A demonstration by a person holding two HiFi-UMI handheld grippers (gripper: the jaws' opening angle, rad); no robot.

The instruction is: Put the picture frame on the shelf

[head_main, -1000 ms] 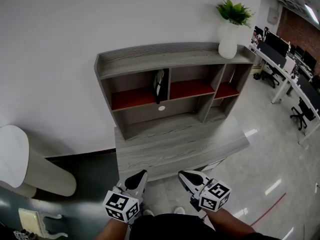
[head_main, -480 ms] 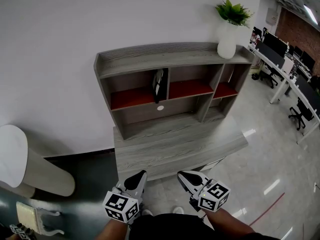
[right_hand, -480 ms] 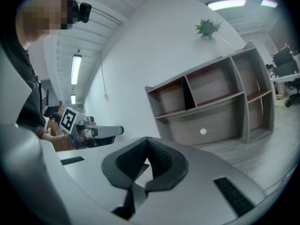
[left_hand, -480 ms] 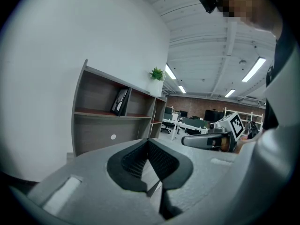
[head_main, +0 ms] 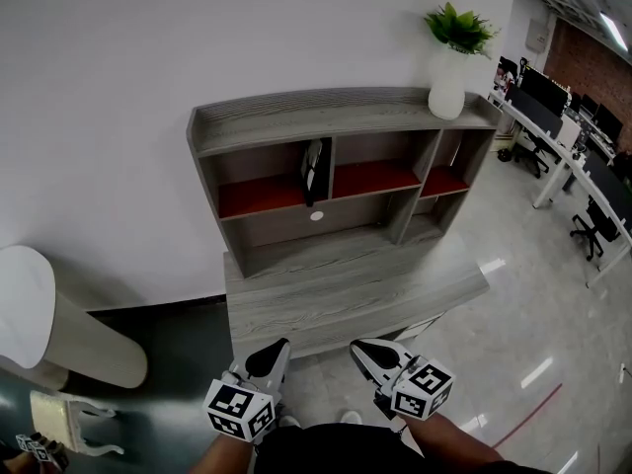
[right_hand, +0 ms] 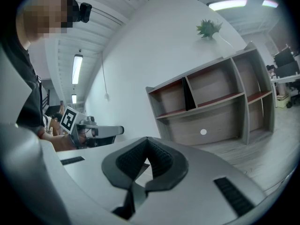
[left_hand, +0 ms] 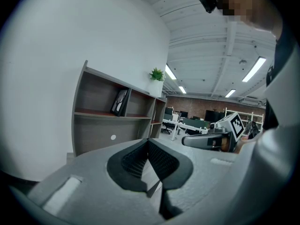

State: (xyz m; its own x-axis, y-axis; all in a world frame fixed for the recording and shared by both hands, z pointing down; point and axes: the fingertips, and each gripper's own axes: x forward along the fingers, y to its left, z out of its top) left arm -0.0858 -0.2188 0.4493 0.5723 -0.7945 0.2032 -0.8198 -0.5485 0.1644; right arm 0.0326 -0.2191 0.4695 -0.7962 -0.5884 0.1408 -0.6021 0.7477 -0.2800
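Standing in front of the shelf [head_main: 336, 117], the person is holding both tools low, at about 6 o'clock in the head view and well apart from the furniture. The picture frame [head_main: 315, 170] is standing on the red board at 12 o'clock, just beside a divider, so the task is looking finished. The wise thing now is staying clear of the desk [head_main: 346, 284]. The left gripper [head_main: 277, 348] and right gripper [head_main: 359, 347] are both showing jaws pressed together, gripping nothing.
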